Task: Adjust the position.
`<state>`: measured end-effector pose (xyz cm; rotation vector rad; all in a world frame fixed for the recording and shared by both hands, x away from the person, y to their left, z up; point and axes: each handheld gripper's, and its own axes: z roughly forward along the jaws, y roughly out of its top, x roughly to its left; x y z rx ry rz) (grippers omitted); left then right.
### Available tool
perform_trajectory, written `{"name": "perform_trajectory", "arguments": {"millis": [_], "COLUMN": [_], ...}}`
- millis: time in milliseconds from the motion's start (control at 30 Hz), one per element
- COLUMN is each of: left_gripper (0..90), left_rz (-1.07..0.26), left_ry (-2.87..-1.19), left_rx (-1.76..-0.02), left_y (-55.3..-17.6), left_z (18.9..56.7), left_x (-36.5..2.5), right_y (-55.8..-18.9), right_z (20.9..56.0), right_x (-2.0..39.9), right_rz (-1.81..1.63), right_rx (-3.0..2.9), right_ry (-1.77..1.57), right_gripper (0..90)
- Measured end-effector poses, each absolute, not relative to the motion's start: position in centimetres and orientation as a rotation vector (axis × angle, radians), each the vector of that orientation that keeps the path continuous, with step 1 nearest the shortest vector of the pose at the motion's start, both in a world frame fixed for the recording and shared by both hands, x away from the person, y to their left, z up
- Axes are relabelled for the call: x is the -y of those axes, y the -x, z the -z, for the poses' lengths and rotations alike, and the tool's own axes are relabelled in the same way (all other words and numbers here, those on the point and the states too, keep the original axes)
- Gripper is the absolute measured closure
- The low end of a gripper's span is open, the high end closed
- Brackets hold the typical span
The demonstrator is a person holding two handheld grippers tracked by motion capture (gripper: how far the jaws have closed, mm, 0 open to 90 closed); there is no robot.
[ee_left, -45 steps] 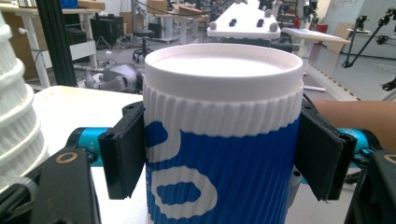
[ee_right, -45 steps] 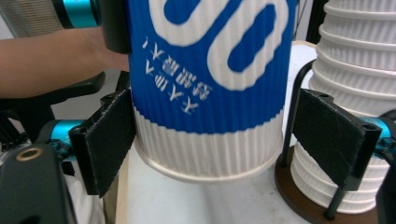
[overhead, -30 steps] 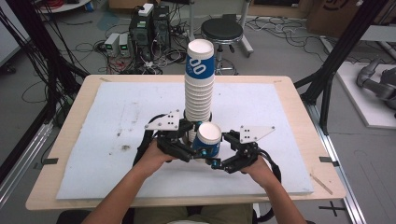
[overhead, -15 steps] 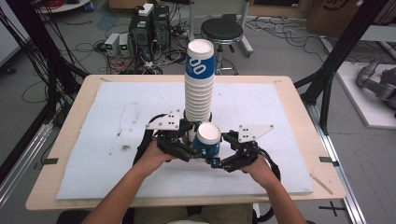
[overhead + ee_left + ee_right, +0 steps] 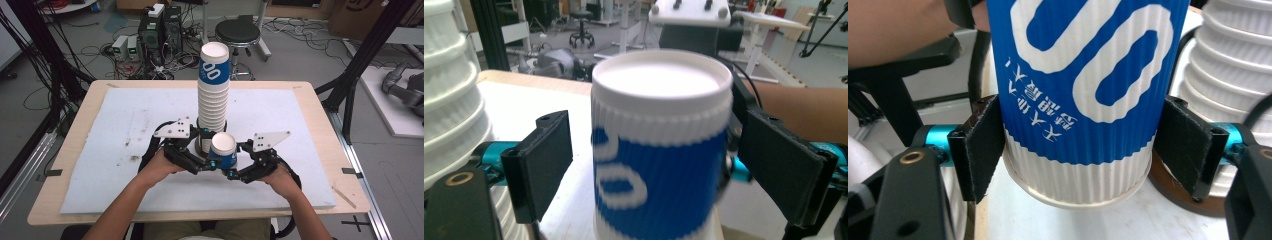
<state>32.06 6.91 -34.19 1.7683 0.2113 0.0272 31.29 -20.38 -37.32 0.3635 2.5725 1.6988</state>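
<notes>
A tall stack of white ribbed paper cups (image 5: 213, 90), topped by a blue-and-white one, stands mid-table. Just in front of it a single blue-and-white cup (image 5: 222, 147) stands upright between both grippers. My right gripper (image 5: 231, 172) has just been closing, and its pads (image 5: 983, 145) now press on the cup's (image 5: 1078, 100) lower wall from both sides. My left gripper (image 5: 207, 165) has just been opening. Its pads (image 5: 541, 165) stand off the cup (image 5: 659, 165) with a gap on each side. The stack (image 5: 449, 110) rises at the left of the left gripper view.
A white foam board (image 5: 125, 115) covers the wooden table (image 5: 65, 150). The stack's brown base (image 5: 1173, 195) sits close behind the right pad. On the floor beyond the far edge are a black stool (image 5: 237, 32) and computer boxes (image 5: 160, 25) with cables.
</notes>
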Motion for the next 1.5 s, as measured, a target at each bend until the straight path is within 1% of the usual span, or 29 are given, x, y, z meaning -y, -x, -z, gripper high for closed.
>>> {"name": "perform_trajectory", "arguments": {"millis": [233,467,1033,1200,1500], "left_gripper": [14.2,14.2,14.3,14.3,14.4], "left_rz": [-0.035,-0.043,-0.05,-0.044,-0.025], "left_ry": [-1.806,-1.84,-1.95,-1.982,-2.046], "left_rx": [-0.209,-0.209,-0.157,-0.156,-0.158], "left_y": [-32.1,-32.2,-32.3,-32.4,-32.6], "left_z": [33.3,32.8,31.2,31.2,31.7], "left_x": [-8.1,-8.4,-8.2,-8.0,-7.1], "right_y": [-32.0,-32.4,-32.7,-32.8,-32.8], "right_z": [35.8,34.7,33.1,32.6,33.2], "right_x": [21.5,21.4,18.2,17.4,16.1], "right_rz": [-1.598,-1.488,-1.24,-1.148,-1.058], "right_rx": [-2.605,-2.669,-2.803,-2.829,-2.866], "right_ry": [-0.361,-0.317,-0.128,-0.084,-0.056], "right_gripper": [24.6,24.5,25.1,25.1,24.7]}}
